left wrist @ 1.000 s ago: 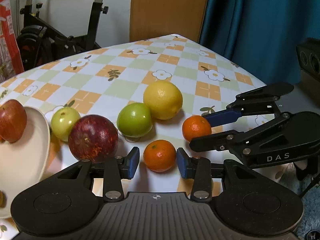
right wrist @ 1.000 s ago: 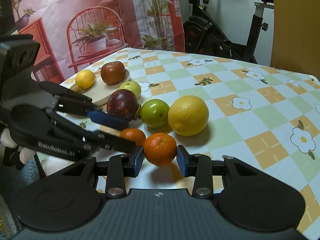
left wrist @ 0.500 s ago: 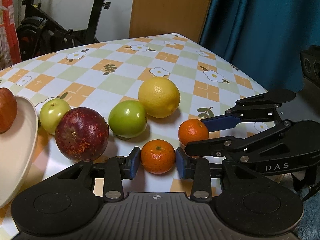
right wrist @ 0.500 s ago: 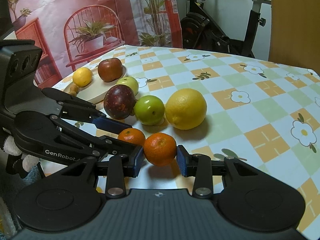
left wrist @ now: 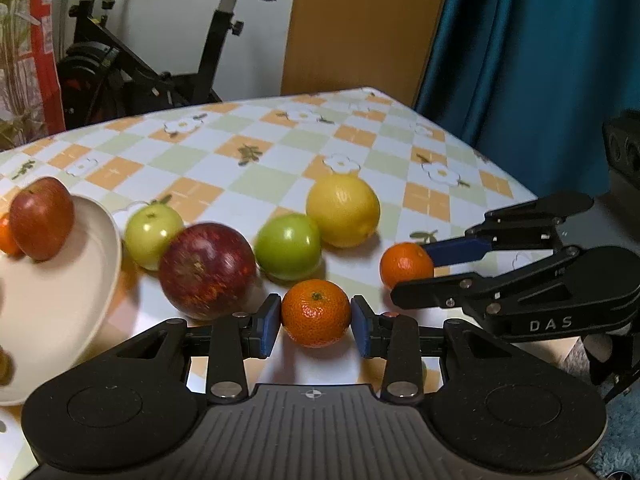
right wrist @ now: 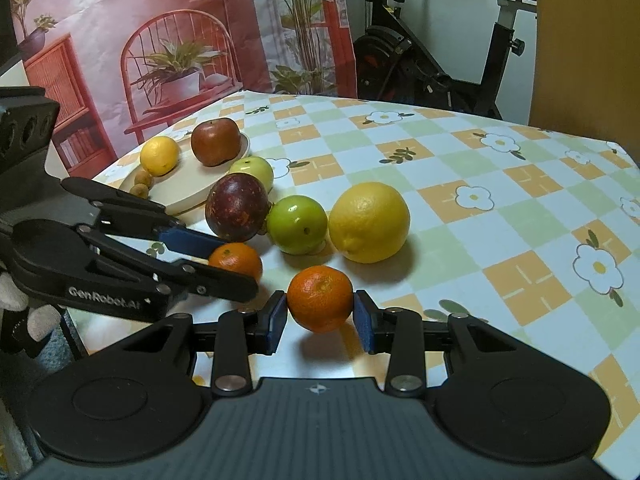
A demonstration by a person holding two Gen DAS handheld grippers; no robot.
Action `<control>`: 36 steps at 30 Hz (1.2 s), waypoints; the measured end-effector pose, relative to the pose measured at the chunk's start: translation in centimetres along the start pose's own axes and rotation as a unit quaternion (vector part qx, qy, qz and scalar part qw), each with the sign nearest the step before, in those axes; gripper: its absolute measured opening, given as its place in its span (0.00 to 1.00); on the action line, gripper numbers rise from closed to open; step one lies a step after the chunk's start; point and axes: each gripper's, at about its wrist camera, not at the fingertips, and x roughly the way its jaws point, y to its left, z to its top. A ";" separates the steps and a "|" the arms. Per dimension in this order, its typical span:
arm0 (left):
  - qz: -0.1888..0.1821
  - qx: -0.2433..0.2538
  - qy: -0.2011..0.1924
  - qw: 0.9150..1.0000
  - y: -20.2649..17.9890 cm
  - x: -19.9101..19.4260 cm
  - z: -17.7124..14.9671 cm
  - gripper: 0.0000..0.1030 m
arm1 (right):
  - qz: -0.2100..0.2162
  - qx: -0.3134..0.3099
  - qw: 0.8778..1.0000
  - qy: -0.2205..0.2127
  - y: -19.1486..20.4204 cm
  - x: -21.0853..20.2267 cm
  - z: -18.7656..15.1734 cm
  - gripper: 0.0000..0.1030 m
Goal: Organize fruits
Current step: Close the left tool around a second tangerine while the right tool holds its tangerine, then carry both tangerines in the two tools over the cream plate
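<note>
Left wrist view: the left gripper (left wrist: 316, 326) has its blue fingers (left wrist: 267, 326) clamped on a mandarin (left wrist: 316, 312), which looks raised slightly off the desk (left wrist: 248, 184), though that is hard to judge from here. To its right the right gripper (left wrist: 416, 270) reaches in, its fingers closed around a second mandarin (left wrist: 406, 264). Behind sit a dark red apple (left wrist: 207, 270), a green apple (left wrist: 288, 246), a large lemon (left wrist: 343, 210) and a pale green apple (left wrist: 153, 230); the cream plate (left wrist: 72, 312) at left carries a red apple (left wrist: 41, 218). To do this step well, I judge each hand should hold firm, even pressure on the round, slippery fruit, lift clear of the neighbours before travelling, and take turns toward the plate so the grippers do not collide. Right wrist view: the right gripper (right wrist: 320, 316) pinches its mandarin (right wrist: 320, 298) with a shadow beneath it, suggesting it is lifted, and the left gripper (right wrist: 236, 270) shows at left, gripping its own mandarin (right wrist: 235, 260). Only this view shows what else the plate (right wrist: 188, 192) holds: a small lemon (right wrist: 159, 155) and some small brownish fruit (right wrist: 141, 184) beside the red apple (right wrist: 215, 141). Only the left view shows how close the dark red apple sits to the left fingers.
</note>
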 end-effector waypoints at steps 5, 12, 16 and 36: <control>0.008 -0.004 -0.015 1.000 0.4 -1.3 0.6 0.39 | -0.002 -0.004 1.000 -0.003 0.4 -0.2 0.6 0.38; 0.022 -0.024 -0.041 0.999 2.5 -4.2 1.5 0.39 | 0.008 -0.001 1.000 -0.018 0.9 -0.5 2.8 0.38; 0.044 -0.035 -0.051 0.997 4.7 -5.9 1.6 0.39 | 0.016 -0.009 0.999 -0.027 1.6 0.1 4.6 0.38; 0.150 -0.105 -0.028 0.983 15.3 -6.9 1.9 0.39 | 0.064 -0.115 0.991 -0.001 8.5 12.6 13.5 0.38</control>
